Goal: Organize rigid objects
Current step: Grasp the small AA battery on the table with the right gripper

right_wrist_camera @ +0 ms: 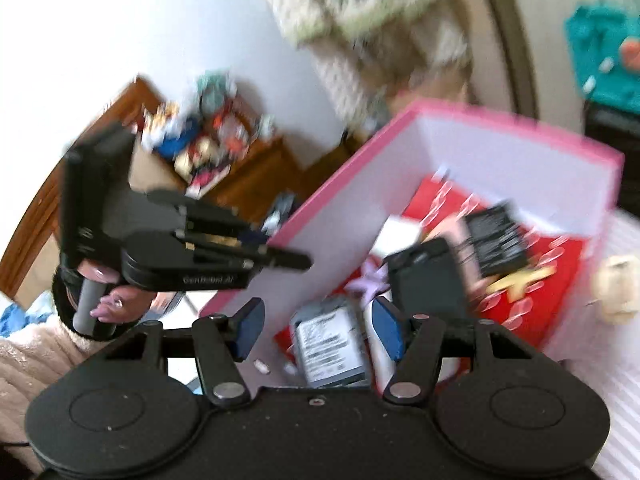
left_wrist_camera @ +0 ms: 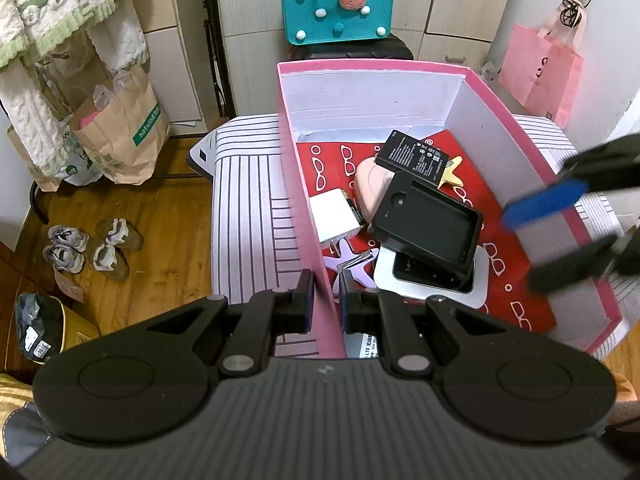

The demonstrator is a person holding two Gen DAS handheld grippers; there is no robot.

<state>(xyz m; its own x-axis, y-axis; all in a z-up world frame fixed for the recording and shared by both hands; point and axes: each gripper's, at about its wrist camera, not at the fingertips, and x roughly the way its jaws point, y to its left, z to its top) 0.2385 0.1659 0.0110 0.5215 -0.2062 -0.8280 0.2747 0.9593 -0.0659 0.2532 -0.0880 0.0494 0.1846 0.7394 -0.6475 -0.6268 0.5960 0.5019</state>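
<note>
On the striped bed [left_wrist_camera: 244, 200], your left tongs [left_wrist_camera: 323, 300] clamp the pink box [left_wrist_camera: 304, 216] wall; lower the empty, half-open right tongs [right_wrist_camera: 318, 330] inside to sort.

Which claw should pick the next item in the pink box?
Likely right. The right claw is open and empty above the box contents; the left claw is clamped on the pink box wall, steadying it.

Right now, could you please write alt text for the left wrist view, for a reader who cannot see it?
The left claw is shut on the near wall of a pink cardboard box resting on a striped cushion. Inside lie a black battery, a black tray and a white adapter. The right claw reaches in, open.
</note>
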